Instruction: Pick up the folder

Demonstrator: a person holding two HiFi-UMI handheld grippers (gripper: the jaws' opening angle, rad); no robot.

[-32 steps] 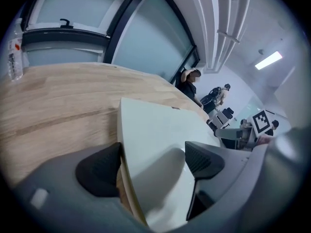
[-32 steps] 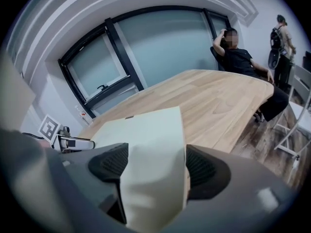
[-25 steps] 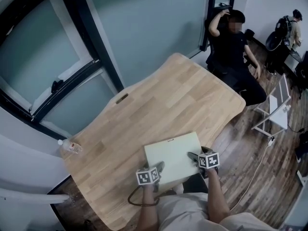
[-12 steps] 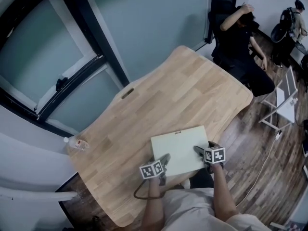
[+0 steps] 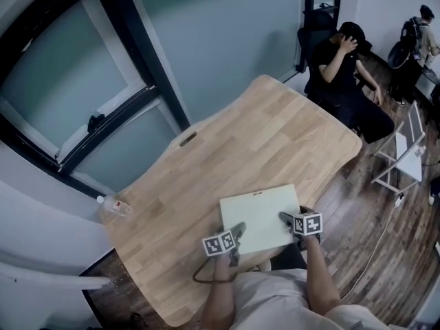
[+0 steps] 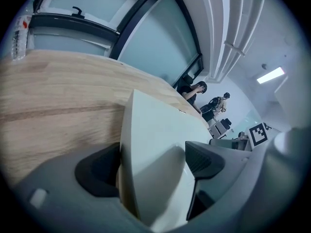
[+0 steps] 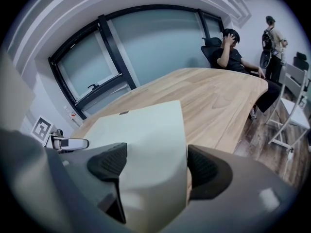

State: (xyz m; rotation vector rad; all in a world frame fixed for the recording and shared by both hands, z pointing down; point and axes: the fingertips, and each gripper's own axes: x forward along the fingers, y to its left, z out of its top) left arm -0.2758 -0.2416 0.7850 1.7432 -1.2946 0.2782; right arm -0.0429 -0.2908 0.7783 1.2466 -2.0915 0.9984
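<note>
A pale cream folder point(image 5: 260, 217) lies at the near edge of the wooden table point(image 5: 240, 143). My left gripper point(image 5: 235, 233) is shut on its near left corner, and my right gripper point(image 5: 287, 218) is shut on its near right corner. In the left gripper view the folder point(image 6: 150, 140) runs edge-on between the dark pads point(image 6: 203, 160), with the left gripper point(image 6: 153, 165) clamped round it. In the right gripper view the folder point(image 7: 146, 130) fills the gap of the right gripper point(image 7: 156, 165), and the left gripper's marker cube shows at the far left.
A clear plastic bottle point(image 5: 113, 206) stands at the table's left corner by the glass wall. A person in black point(image 5: 344, 67) sits at the far end. A white rack point(image 5: 405, 150) stands on the floor to the right. A dark cable loop point(image 5: 203, 277) hangs under my left arm.
Both grippers keep their hold on the folder, which has shifted slightly up and right in the head view. The seated person has brought a hand to the head.
</note>
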